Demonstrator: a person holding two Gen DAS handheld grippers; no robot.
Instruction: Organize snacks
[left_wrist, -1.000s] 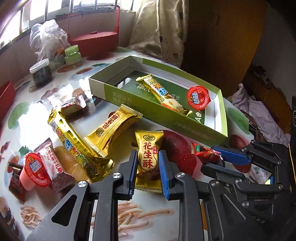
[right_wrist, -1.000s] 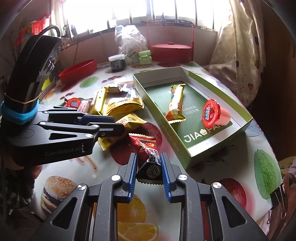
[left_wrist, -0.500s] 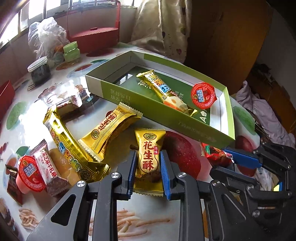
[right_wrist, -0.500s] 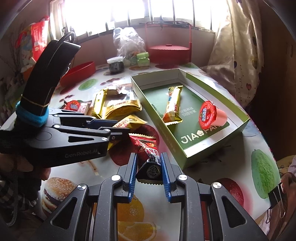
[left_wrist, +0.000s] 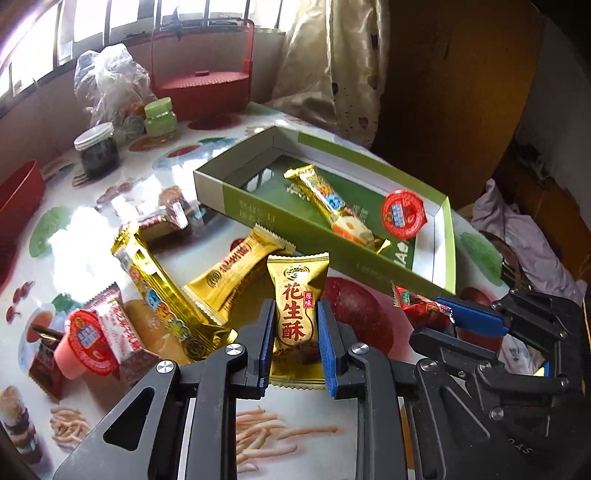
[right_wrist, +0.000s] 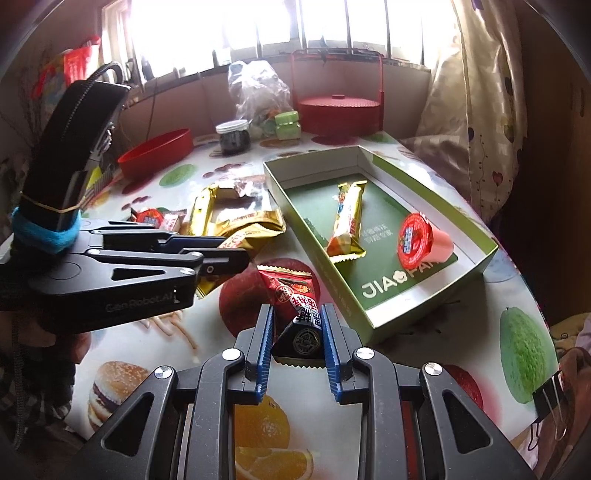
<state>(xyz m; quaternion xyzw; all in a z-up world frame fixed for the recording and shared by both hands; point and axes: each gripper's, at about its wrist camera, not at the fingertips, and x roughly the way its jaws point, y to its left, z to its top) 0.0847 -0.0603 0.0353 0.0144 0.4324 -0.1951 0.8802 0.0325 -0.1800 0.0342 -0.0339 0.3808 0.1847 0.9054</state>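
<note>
Between blue pads of left hand-held gripper (left_wrist: 295, 345): gold peanut candy (left_wrist: 297, 314), pinched, lifted off worktop (left_wrist: 258, 424), lower end hidden behind pads. Right hand-held gripper (right_wrist: 297, 345) clamped on red-and-black snack packet (right_wrist: 295, 306), bottom edge cut off by jaws. Green box (right_wrist: 424, 306) just beyond, holding gold bar (right_wrist: 347, 221) and red jelly cup (right_wrist: 419, 242). Remaining wrappers at left, glare-washed, labels unreadable.

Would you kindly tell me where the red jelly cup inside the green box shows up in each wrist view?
Left wrist: the red jelly cup lies right of centre, in the green box at its right end.
Right wrist: the cup lies right of centre, near the box's near end.
Shared landmark: the gold snack bar beside it.
</note>
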